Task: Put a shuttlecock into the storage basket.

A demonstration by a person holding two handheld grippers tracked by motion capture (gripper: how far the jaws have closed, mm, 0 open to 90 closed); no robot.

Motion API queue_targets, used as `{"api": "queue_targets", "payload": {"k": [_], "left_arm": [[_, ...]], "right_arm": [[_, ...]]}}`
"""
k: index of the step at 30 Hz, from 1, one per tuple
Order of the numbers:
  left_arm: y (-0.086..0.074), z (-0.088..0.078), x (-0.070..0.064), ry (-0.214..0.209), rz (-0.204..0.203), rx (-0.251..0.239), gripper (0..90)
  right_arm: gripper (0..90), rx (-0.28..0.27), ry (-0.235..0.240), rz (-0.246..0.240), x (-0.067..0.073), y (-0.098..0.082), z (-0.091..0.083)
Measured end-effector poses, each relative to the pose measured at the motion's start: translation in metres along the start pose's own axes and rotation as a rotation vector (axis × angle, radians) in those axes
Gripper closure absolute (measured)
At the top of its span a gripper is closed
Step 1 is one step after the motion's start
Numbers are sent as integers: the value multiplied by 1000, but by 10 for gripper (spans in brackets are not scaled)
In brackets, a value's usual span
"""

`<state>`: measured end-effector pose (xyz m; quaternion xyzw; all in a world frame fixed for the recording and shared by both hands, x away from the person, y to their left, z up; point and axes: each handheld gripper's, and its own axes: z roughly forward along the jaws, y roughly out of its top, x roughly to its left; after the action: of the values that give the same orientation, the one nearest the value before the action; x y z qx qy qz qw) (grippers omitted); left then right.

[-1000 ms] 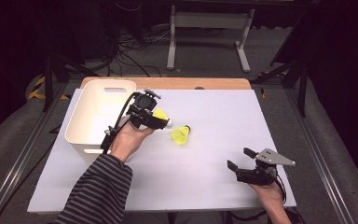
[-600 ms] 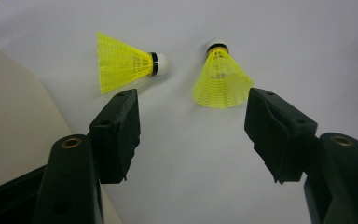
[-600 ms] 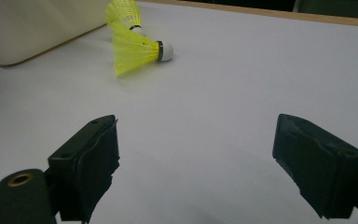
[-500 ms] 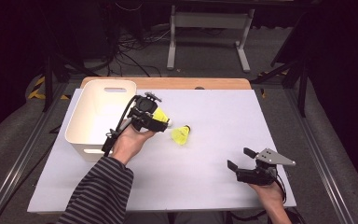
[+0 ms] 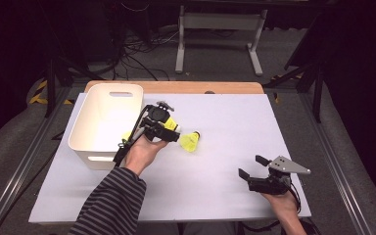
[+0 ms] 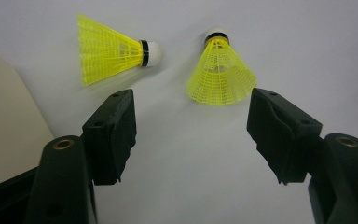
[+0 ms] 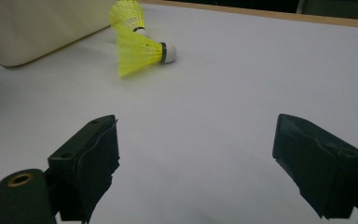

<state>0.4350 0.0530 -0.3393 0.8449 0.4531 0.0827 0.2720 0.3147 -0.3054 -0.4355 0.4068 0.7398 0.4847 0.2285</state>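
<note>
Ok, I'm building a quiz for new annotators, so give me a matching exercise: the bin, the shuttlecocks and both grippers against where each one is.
1. white bin
2. shuttlecocks
3. left gripper
4. right gripper

a. near right corner of the table
b. hovering open above two yellow things
c. left side of table
d. lying mid-table, beside the bin

Pairs: 1-c, 2-d, 3-b, 4-a. The left gripper's fingers have just been opening, with nothing between them.

Left gripper (image 5: 169,131): striped-sleeved forearm reaching forward, jaws wide, just been opening, nothing between them. Right gripper (image 5: 252,167): hand low, jaws wide apart, empty.
</note>
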Motion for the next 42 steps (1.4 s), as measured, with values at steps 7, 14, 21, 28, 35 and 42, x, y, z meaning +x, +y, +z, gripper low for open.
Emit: {"api": "queue_targets", "payload": {"k": [7, 14, 21, 28, 35, 42], "left_arm": [[3, 11, -1, -6, -11, 16, 337], [3, 24, -3, -7, -8, 39, 342], [1, 36, -1, -20, -14, 57, 354], [-1, 47, -1, -26, -8, 81, 364], [-1, 59, 1, -30, -14, 103, 385], [-2, 70, 2, -39, -18, 120, 406]], "right_arm": [[148, -3, 3, -1, 0, 0, -1], [148, -1, 3, -1, 0, 0, -1], [148, 1, 3, -3, 1, 0, 0], [148, 2, 4, -8, 1, 0, 0], [148, 4, 4, -6, 1, 0, 0], [148, 6, 4, -5, 1, 0, 0]]}}
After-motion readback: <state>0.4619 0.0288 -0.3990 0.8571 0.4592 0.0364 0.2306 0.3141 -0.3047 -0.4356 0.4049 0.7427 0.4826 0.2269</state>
